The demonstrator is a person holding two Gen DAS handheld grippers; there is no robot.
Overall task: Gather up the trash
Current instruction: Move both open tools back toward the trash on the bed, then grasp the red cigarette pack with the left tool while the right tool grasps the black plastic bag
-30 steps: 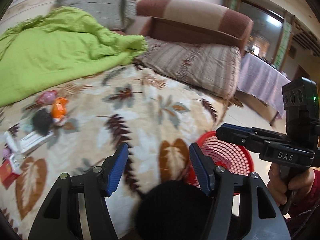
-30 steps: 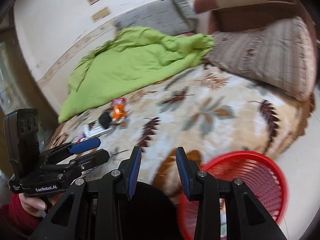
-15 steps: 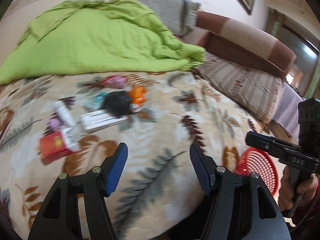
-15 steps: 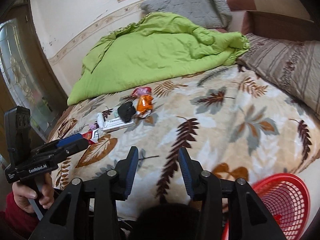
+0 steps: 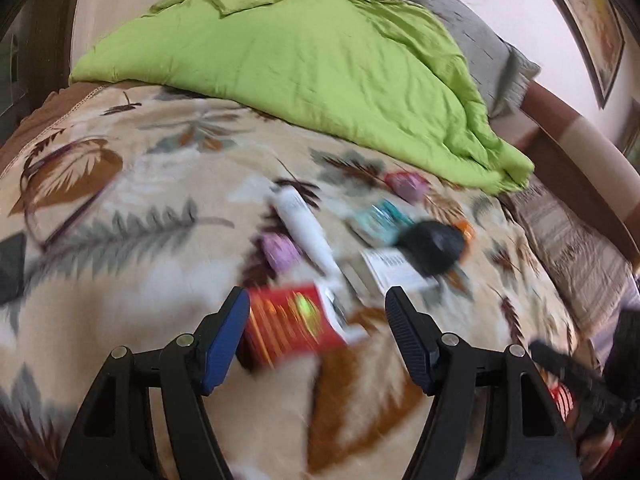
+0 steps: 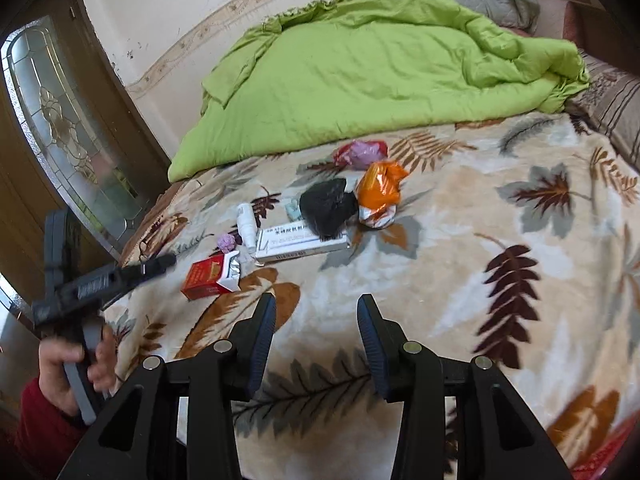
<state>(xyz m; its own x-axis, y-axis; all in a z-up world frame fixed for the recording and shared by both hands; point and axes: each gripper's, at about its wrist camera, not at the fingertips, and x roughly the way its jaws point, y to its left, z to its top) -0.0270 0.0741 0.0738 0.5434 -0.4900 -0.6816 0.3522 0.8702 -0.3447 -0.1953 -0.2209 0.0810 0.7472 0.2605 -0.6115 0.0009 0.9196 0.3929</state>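
Trash lies in a cluster on the leaf-patterned blanket (image 6: 460, 208): a red cigarette box (image 5: 292, 324) (image 6: 210, 276), a white tube (image 5: 304, 232) (image 6: 246, 224), a long white carton (image 6: 300, 242), a black crumpled bag (image 6: 326, 208) (image 5: 432, 244), an orange wrapper (image 6: 378, 190), a pink wrapper (image 6: 362, 154) and a purple wad (image 5: 280, 254). My left gripper (image 5: 317, 300) (image 6: 160, 264) hovers just short of the red box, jaws opening, pads clear of it. My right gripper (image 6: 317, 304) is open over bare blanket, nothing between its fingers.
A green quilt (image 6: 380, 68) is heaped along the wall behind the trash. A striped pillow (image 5: 572, 240) lies at the right. A red basket (image 6: 604, 452) shows at the bed's lower right edge. A glass-panelled door (image 6: 60, 120) stands at left.
Both grippers swung left from the red basket toward the trash cluster. The left one now has the red box right before its jaws, which stand wider. The basket has slid to the frame edge.
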